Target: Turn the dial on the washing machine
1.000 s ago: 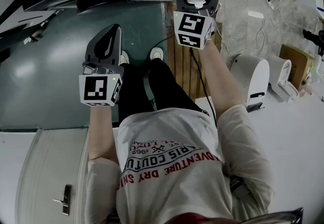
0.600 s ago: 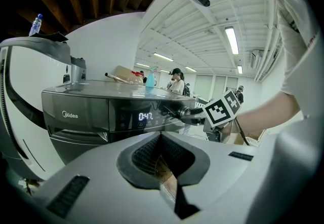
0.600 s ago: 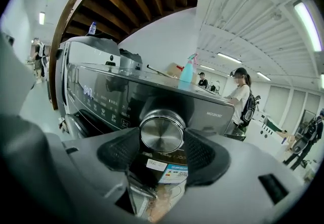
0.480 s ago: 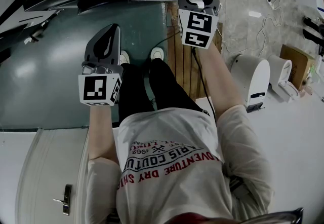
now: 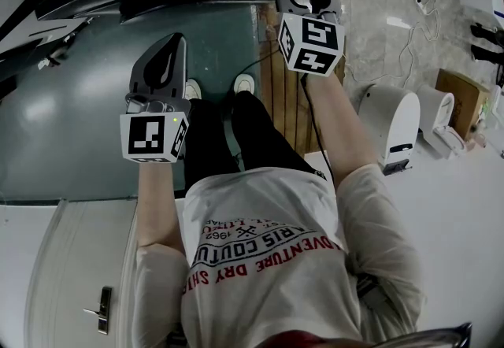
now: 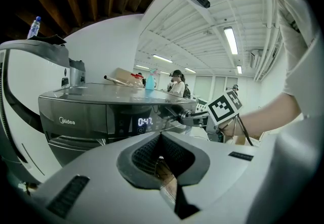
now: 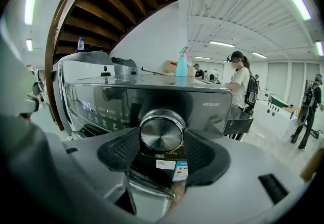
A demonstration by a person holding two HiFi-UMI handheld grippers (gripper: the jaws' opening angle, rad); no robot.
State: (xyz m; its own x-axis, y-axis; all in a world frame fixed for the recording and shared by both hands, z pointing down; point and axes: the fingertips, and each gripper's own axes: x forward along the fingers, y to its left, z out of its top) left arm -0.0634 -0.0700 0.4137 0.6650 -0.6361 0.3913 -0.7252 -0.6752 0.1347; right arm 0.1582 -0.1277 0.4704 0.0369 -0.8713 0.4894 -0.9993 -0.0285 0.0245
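The dial is seen between the jaws of the right gripper, whose two pads are pressed against its rim on either side, so the jaws are judged to be clamped on it. The dial is set in the front panel of the washing machine, straight ahead of those jaws. The turning step itself is therefore judged to be in hand: the grip is made and only rotation is left.

The next move calls for the wrist to be rolled about the dial's own axis, with the clamp kept square so that the pads are not dragged off the smooth metal rim. The lit display, to the left of the right jaws, can be watched for a change of programme.

The jaws of the left gripper are held together with nothing between them, well apart from the machine, which lies ahead of them.

By count:
- one washing machine
- one dial
- one lit display
- two grippers
- one blue spray bottle on the machine's top, above and beyond the right jaws
- one small capped bottle, up and to the left of them
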